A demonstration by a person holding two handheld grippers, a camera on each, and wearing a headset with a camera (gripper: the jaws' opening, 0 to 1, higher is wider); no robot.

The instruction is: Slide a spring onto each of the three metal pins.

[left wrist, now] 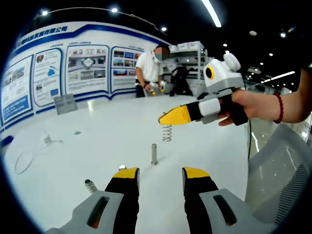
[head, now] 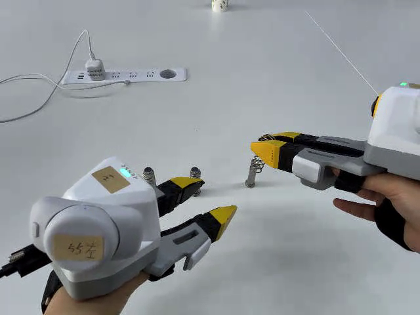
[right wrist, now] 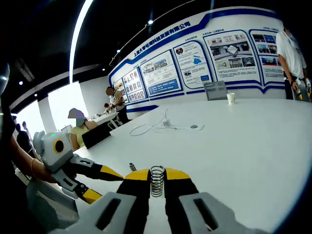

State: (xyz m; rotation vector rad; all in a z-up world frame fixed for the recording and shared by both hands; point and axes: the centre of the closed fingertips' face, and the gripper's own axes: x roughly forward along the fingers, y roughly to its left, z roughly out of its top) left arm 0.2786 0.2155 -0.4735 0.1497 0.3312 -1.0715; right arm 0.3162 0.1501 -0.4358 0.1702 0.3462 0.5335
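The right tongs (head: 266, 152) are closed on a spring (head: 258, 164), pinching its upper coils so that the lower end hangs free and slightly tilted; this hold leaves the bore open downward, as threading requires. The spring sits just above and beside the top of the bare pin (head: 250, 178); in the left gripper view spring (left wrist: 166, 132) and pin (left wrist: 154, 153) stand apart, so it is judged not yet seated; some levelling over the pin appears necessary.

The left tongs (head: 205, 199) are open and hold nothing; they hover low, just beside the first sprung pin (head: 149, 175) and the second sprung pin (head: 195, 172), clear of the right tongs' path.

All three pins stand in a row well in from any edge of the desk (head: 282, 262); bare surface surrounds the bare pin on every side. The power strip (head: 125, 75) lies well apart toward the far left; the paper cup (head: 220, 5) stands farther off; neither obstructs.
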